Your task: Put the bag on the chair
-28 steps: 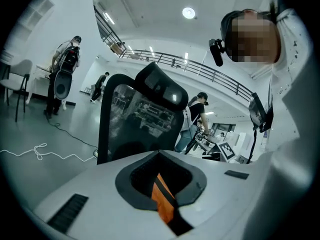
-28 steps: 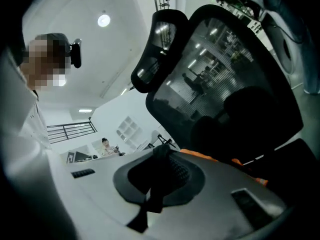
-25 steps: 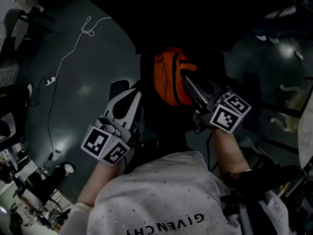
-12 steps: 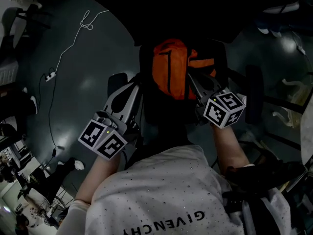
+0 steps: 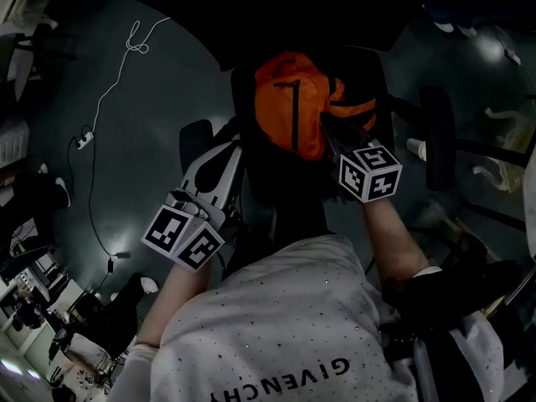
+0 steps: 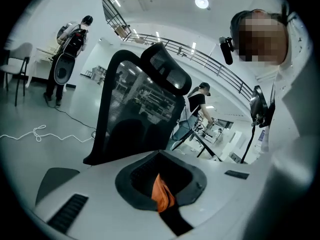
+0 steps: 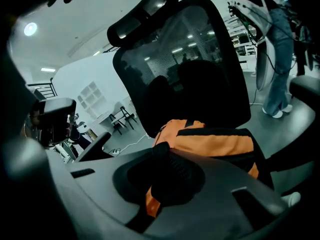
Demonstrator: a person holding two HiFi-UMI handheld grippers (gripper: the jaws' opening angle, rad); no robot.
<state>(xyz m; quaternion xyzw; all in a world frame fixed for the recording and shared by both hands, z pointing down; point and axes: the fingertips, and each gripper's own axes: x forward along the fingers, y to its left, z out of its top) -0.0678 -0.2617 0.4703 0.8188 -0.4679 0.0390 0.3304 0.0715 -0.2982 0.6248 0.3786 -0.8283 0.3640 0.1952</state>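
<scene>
dark grey floor (image 5: pixel 142 157) fills the head view, with a white cable (image 5: pixel 109 99) running across it at far left down to a power strip (image 5: pixel 84 139). next right is the left gripper (image 5: pixel 233 151), its marker cube (image 5: pixel 184 237) nearest the camera, pointing at the black chair (image 7: pixel 200 49). its own view shows the jaws closed together with a fold of orange fabric pinched between them. the chair's mesh backrest and headrest (image 6: pixel 165 66) stand beyond. centre of the head view: orange bag (image 5: pixel 293 99) with black trim, over the chair seat and just in front of the backrest. can't tell if it touches the seat. just right of the bag is the right gripper (image 5: pixel 328 134), cube (image 5: pixel 369 172) facing up. its jaws are closed tight on orange bag fabric, and the rest of the bag lies just past them against the backrest in the right gripper view. further right is a black armrest (image 5: pixel 439 136). the person's white shirt (image 5: pixel 276 325) fills the bottom of the head view.
</scene>
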